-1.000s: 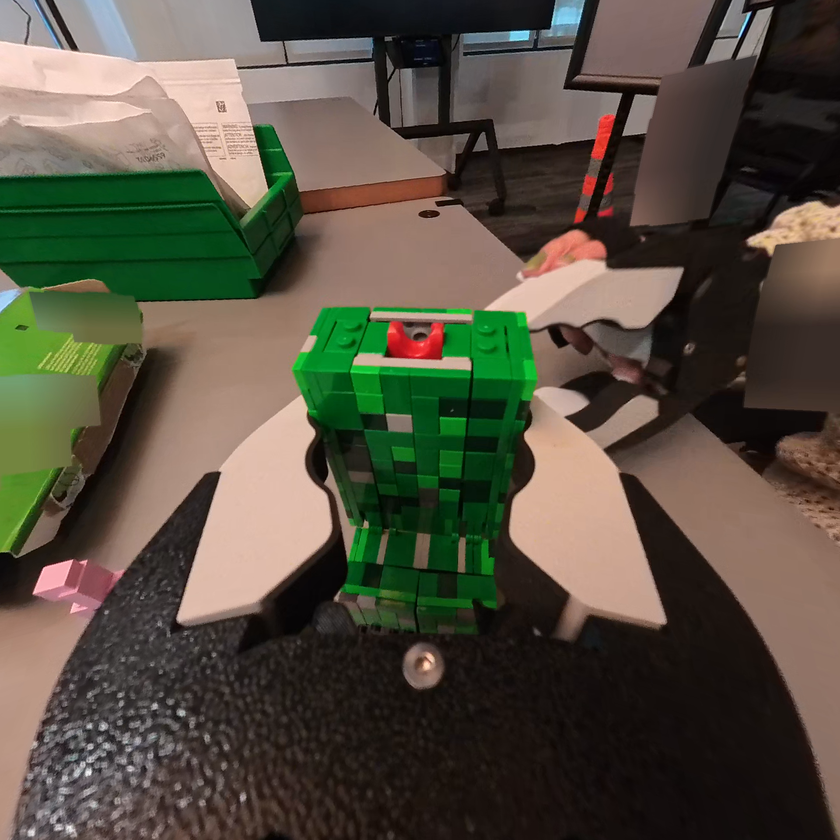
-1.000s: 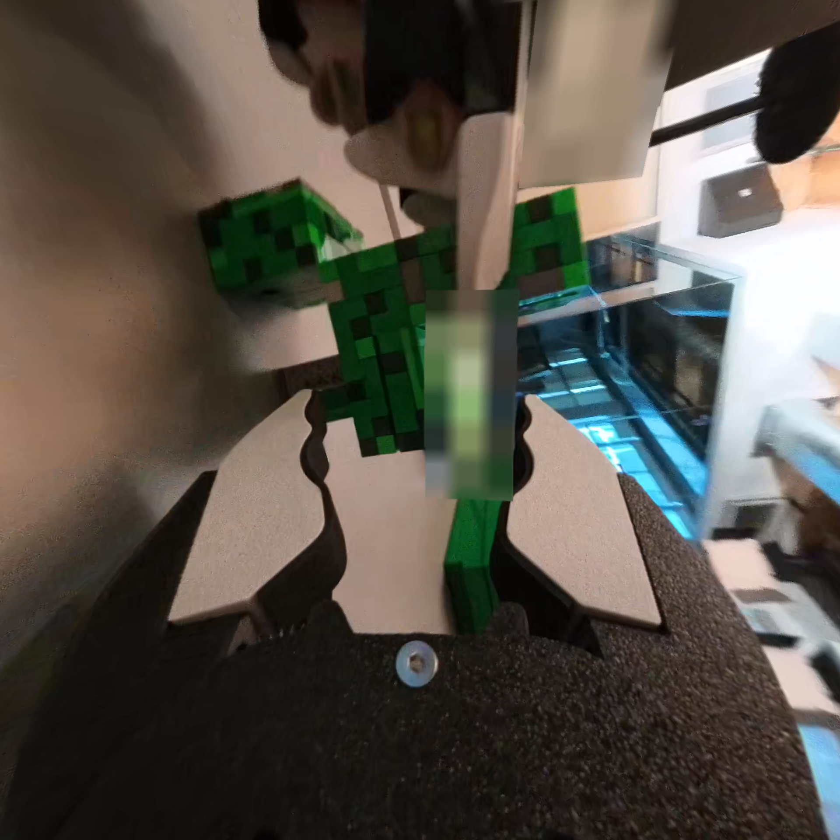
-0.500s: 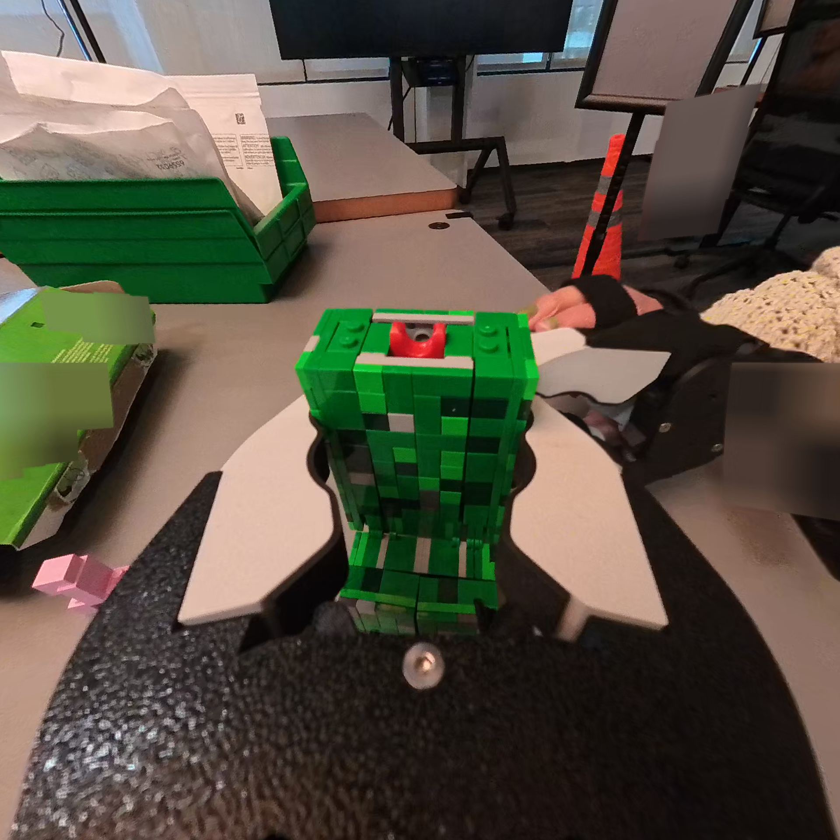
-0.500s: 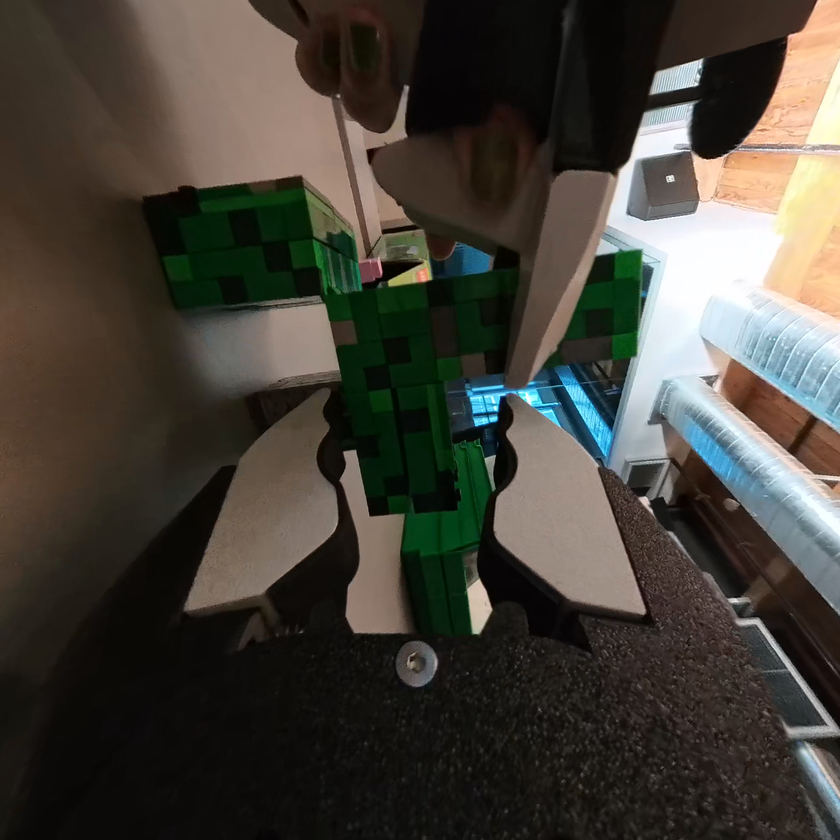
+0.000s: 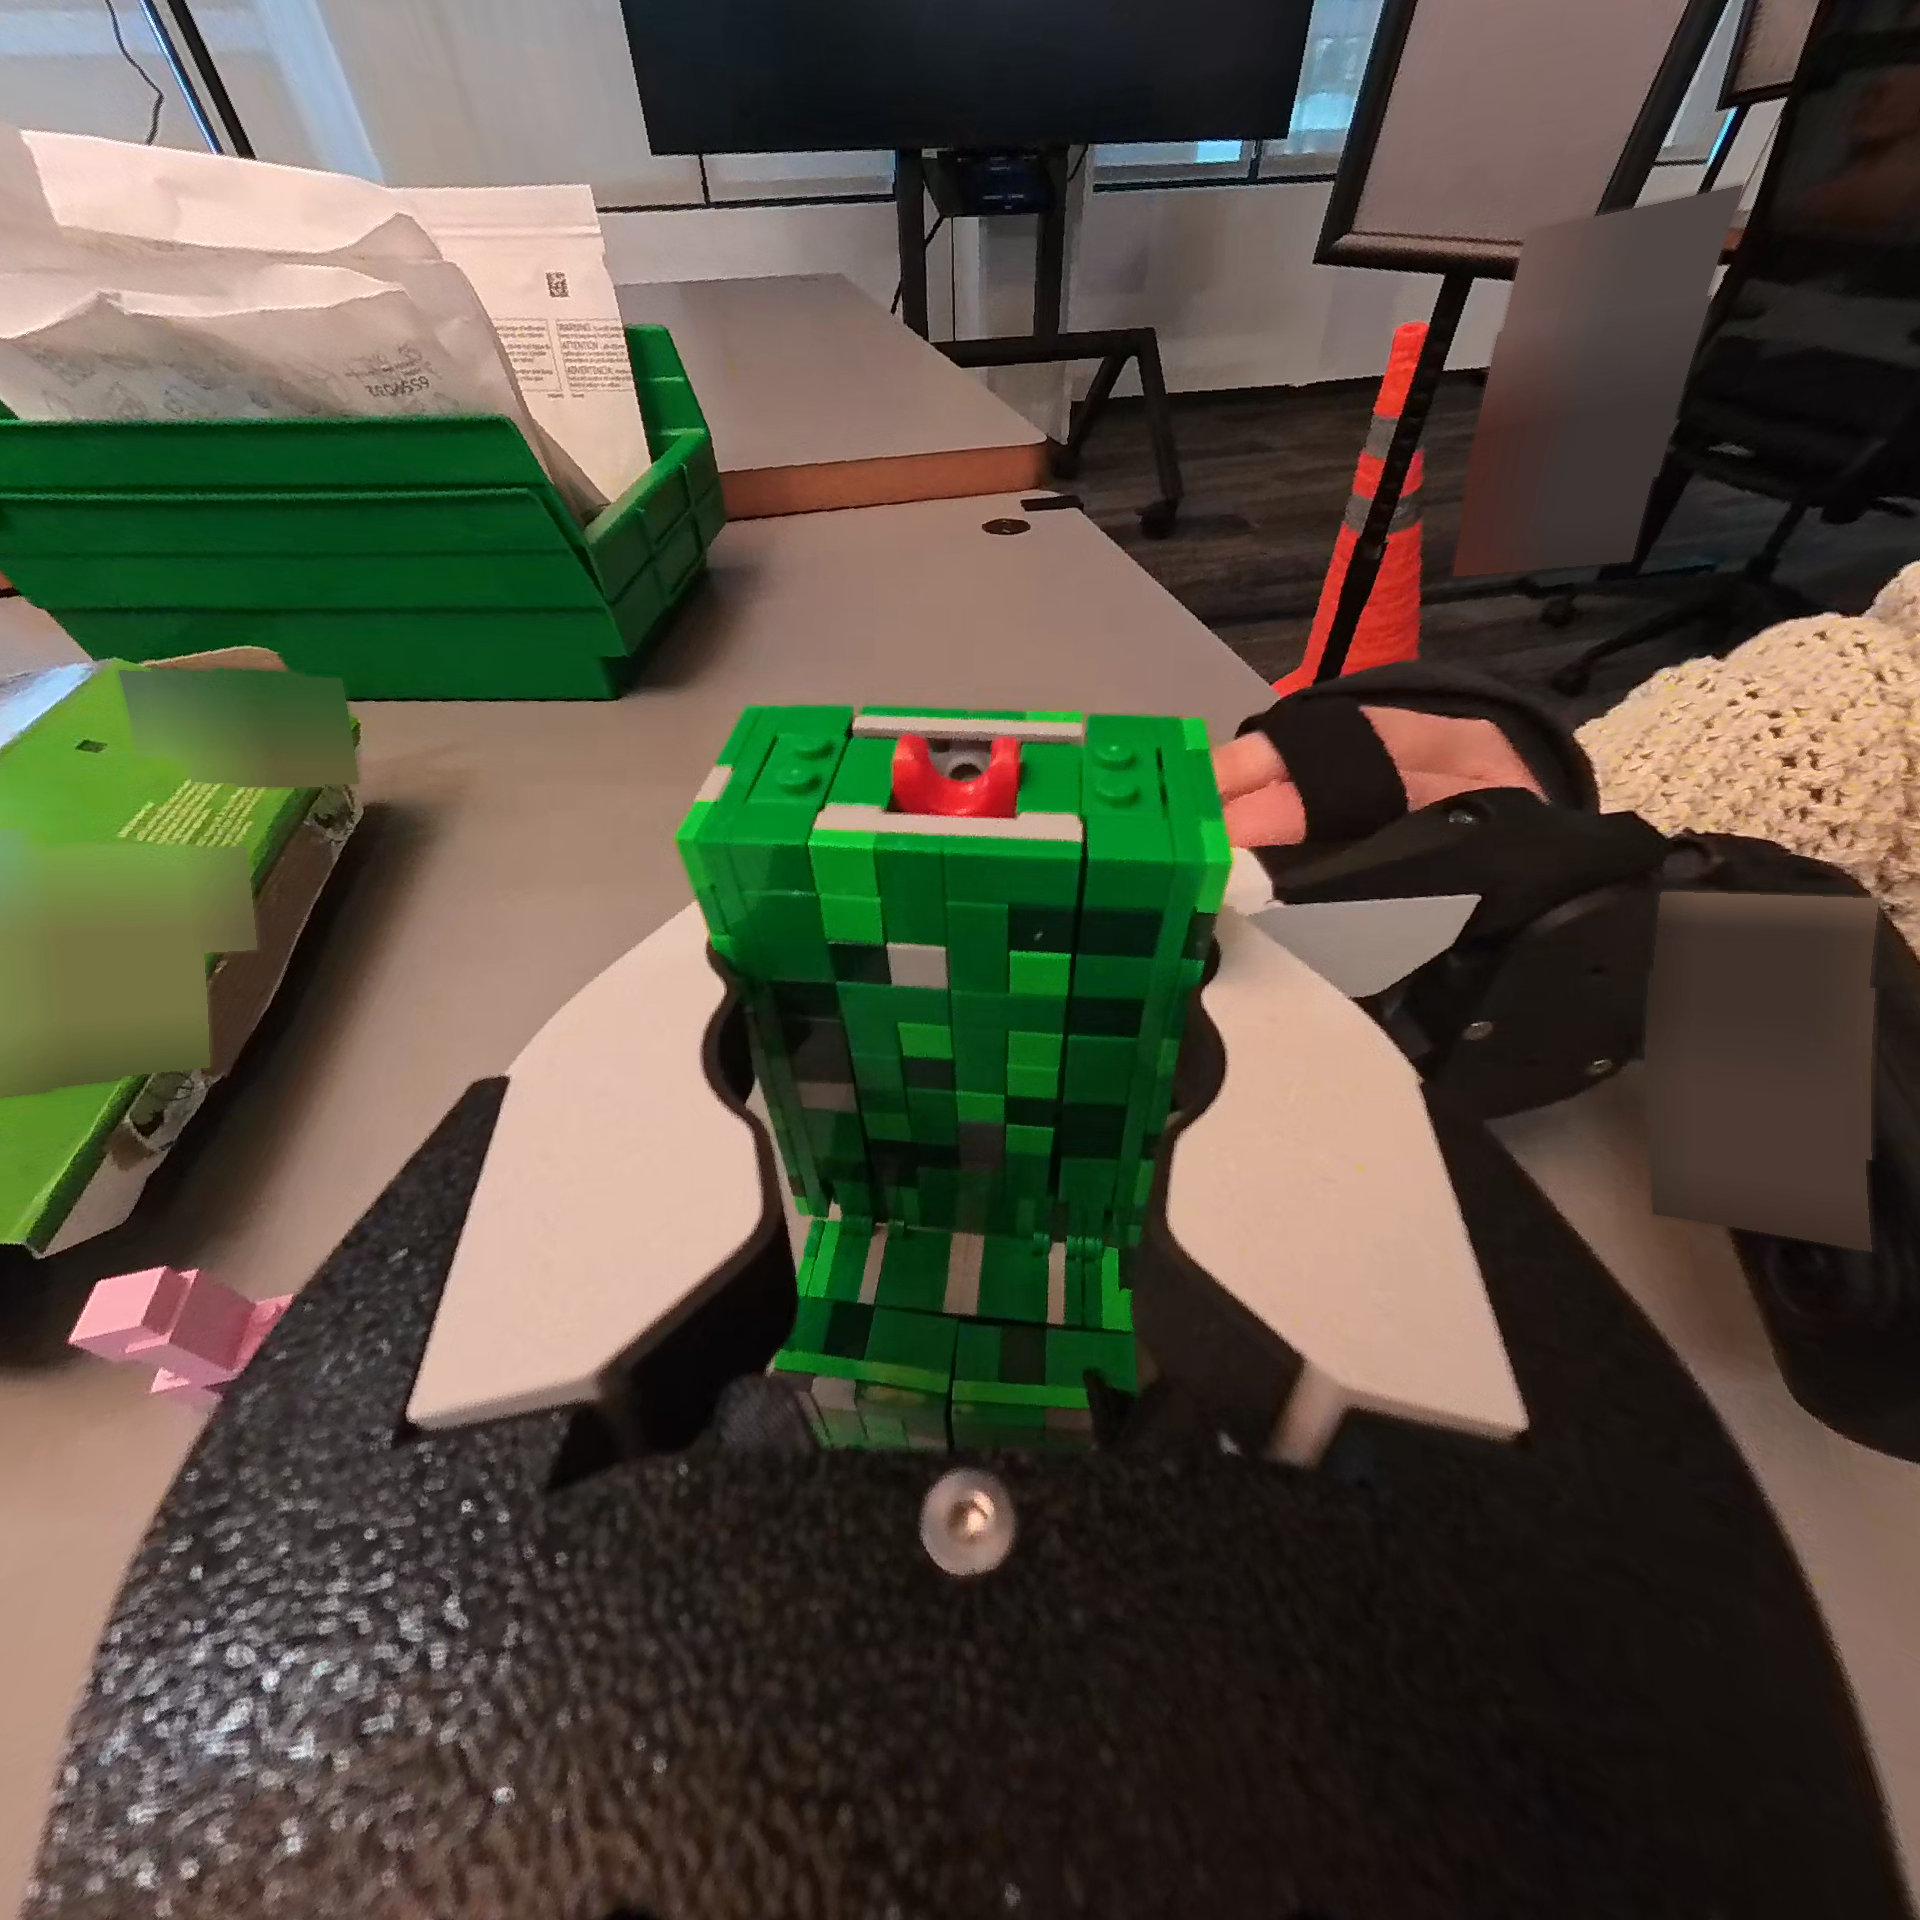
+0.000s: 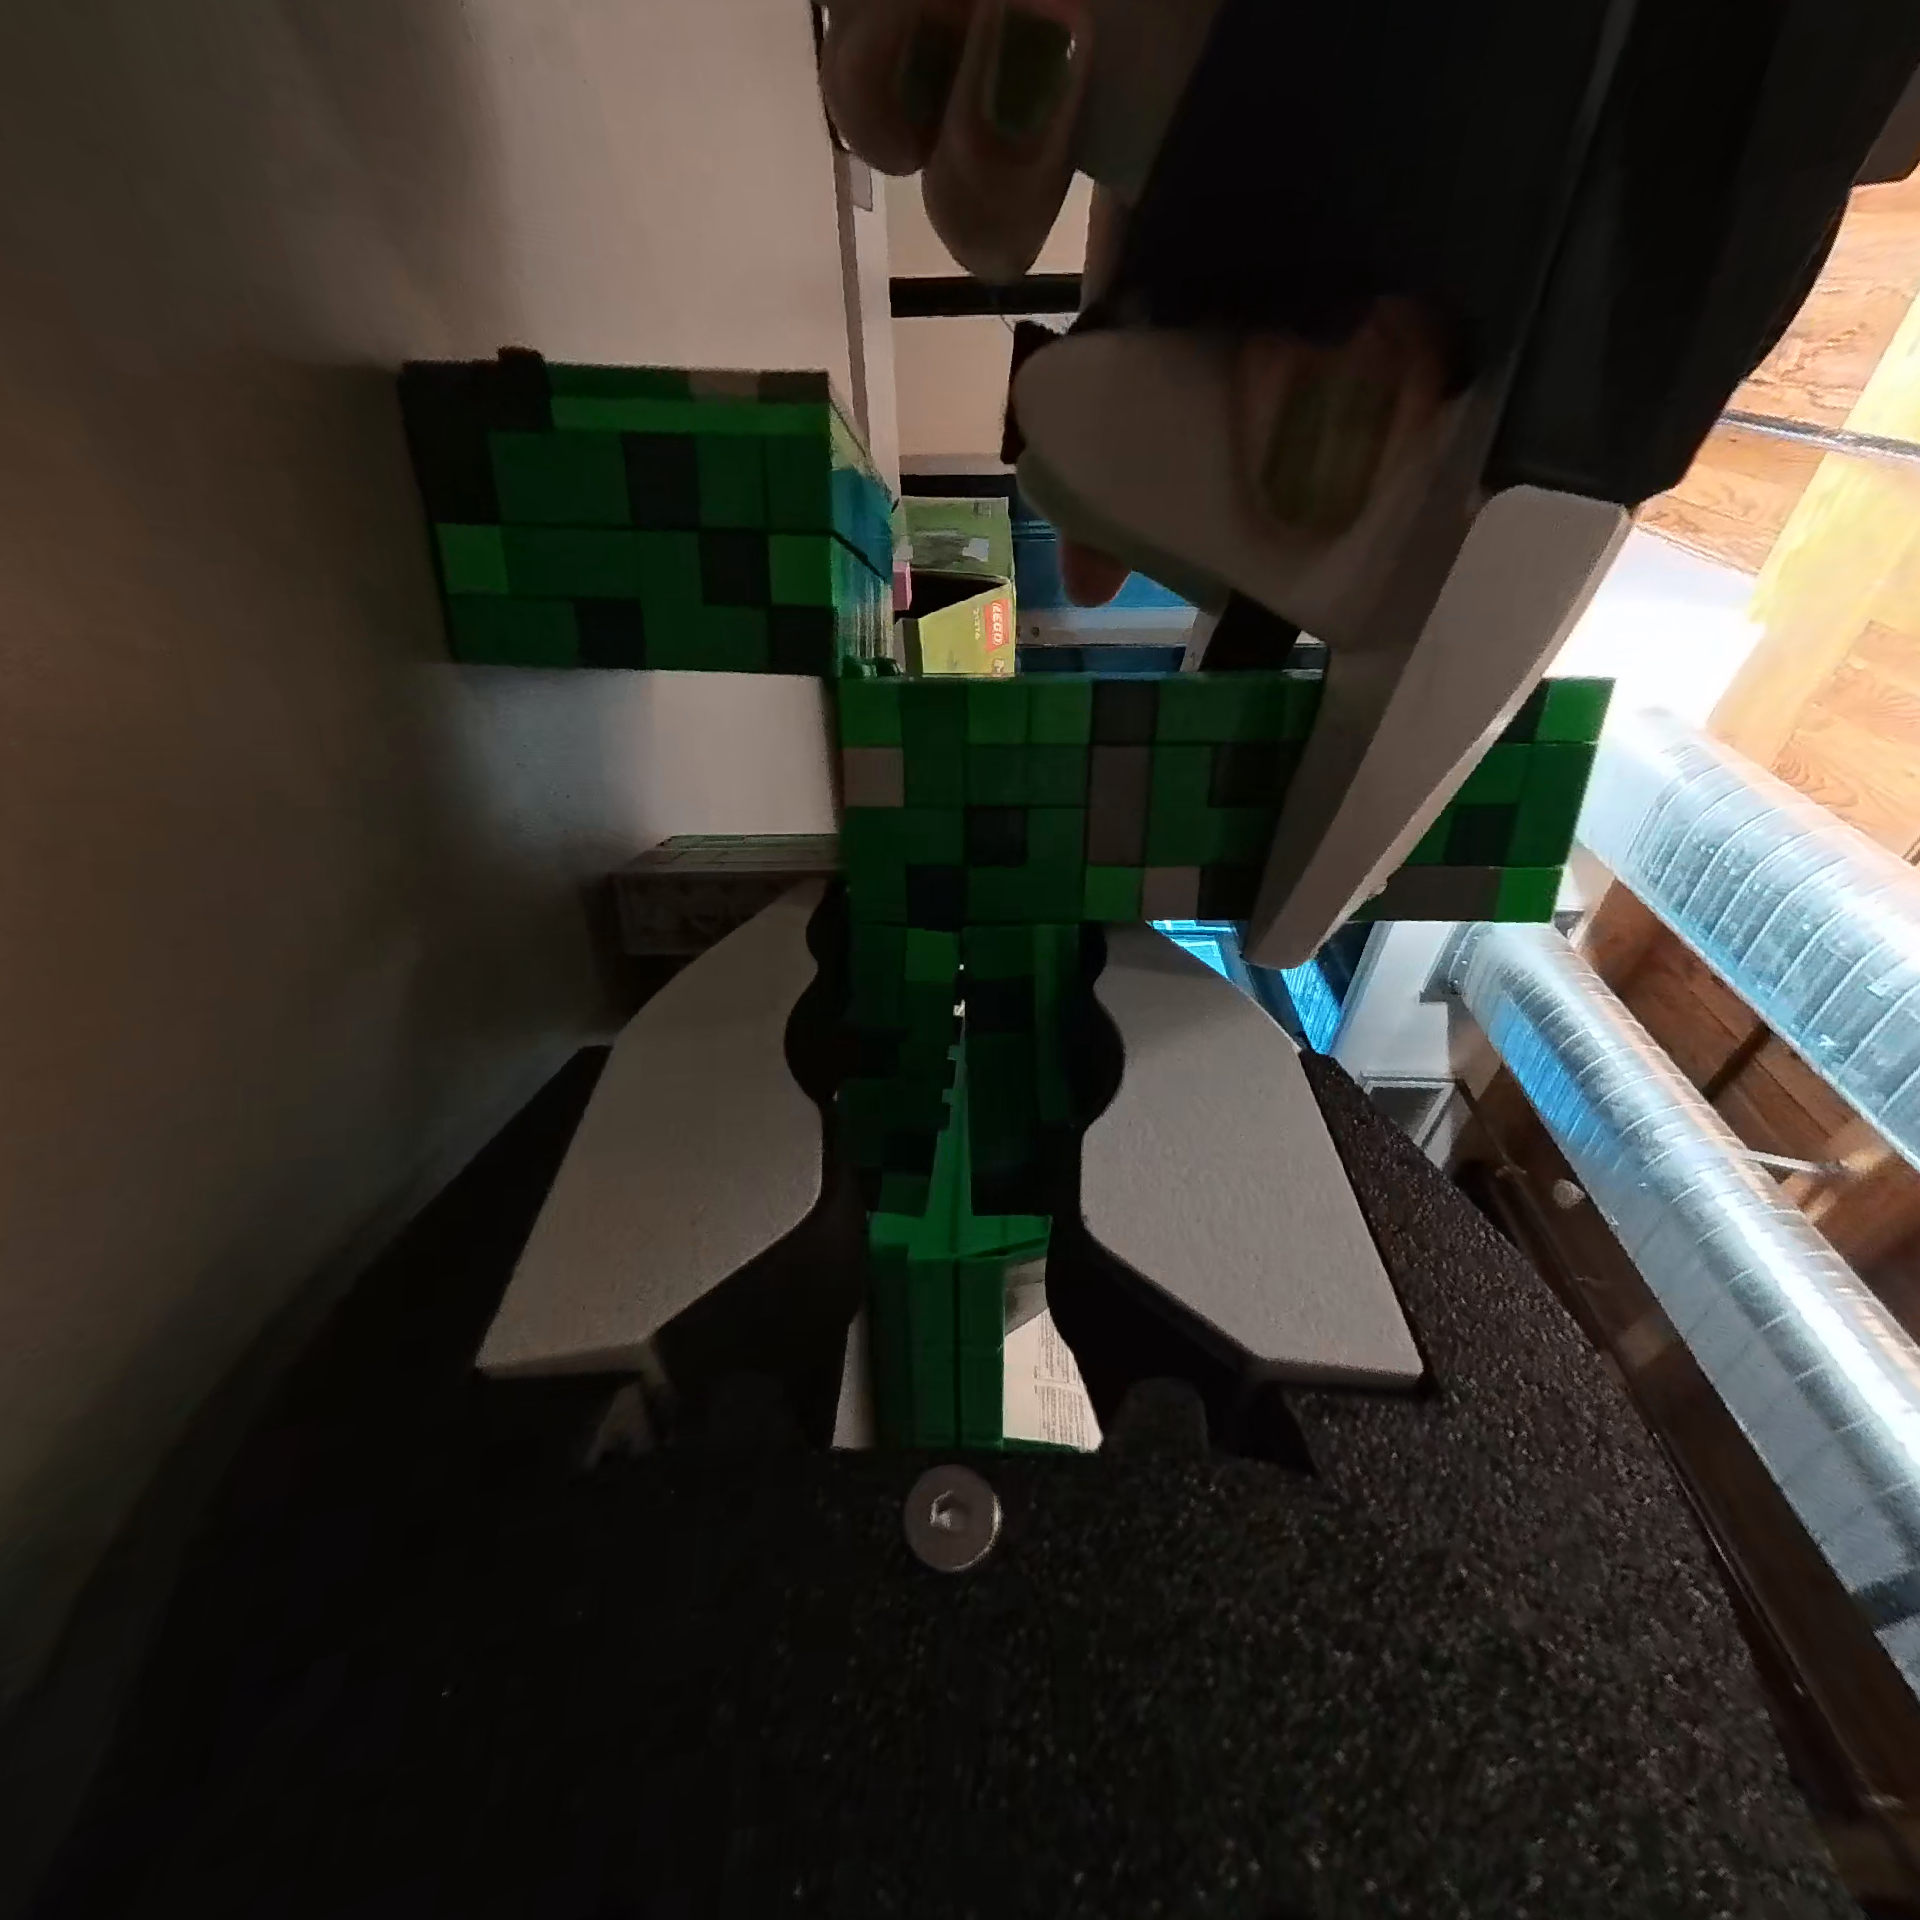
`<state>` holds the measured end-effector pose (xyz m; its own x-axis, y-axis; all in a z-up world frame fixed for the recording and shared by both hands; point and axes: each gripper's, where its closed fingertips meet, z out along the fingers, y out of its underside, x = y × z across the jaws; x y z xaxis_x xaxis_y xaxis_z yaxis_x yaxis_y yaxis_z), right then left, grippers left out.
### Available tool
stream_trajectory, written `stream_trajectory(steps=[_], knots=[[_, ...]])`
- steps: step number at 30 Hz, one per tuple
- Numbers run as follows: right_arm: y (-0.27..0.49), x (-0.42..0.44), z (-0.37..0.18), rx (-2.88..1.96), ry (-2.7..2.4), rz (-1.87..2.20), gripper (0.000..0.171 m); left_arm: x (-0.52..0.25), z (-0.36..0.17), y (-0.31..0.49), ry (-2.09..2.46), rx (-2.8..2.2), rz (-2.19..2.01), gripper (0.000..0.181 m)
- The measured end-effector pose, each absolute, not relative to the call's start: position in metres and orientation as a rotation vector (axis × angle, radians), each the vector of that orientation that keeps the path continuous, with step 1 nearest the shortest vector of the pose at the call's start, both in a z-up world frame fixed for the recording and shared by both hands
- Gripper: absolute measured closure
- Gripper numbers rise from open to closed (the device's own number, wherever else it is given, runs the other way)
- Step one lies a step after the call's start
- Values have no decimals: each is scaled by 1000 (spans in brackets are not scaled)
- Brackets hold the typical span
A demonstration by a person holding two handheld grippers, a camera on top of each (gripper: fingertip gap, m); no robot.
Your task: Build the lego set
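Left wrist view upright, close behind green lego body (image 5: 961,1049); right wrist view rolled sideways, equally close; both share it.

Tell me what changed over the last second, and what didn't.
The right tool came down beside the green lego body, from level with its top to lower on its side, and closed in until the body's lower part sits between its fingers in the right wrist view. The left tool stayed clamped on the body; the red piece stayed on top.
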<state>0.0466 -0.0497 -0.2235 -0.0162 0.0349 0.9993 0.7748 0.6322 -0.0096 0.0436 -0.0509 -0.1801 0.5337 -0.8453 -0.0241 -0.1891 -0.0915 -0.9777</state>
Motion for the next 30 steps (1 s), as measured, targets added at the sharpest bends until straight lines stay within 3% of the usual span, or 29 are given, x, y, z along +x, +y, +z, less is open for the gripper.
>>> stream_trajectory(steps=[30], knots=[[-45,50,-220,-752,-1453,-594,124,43,-180,-51,902,-1596,-701,102]])
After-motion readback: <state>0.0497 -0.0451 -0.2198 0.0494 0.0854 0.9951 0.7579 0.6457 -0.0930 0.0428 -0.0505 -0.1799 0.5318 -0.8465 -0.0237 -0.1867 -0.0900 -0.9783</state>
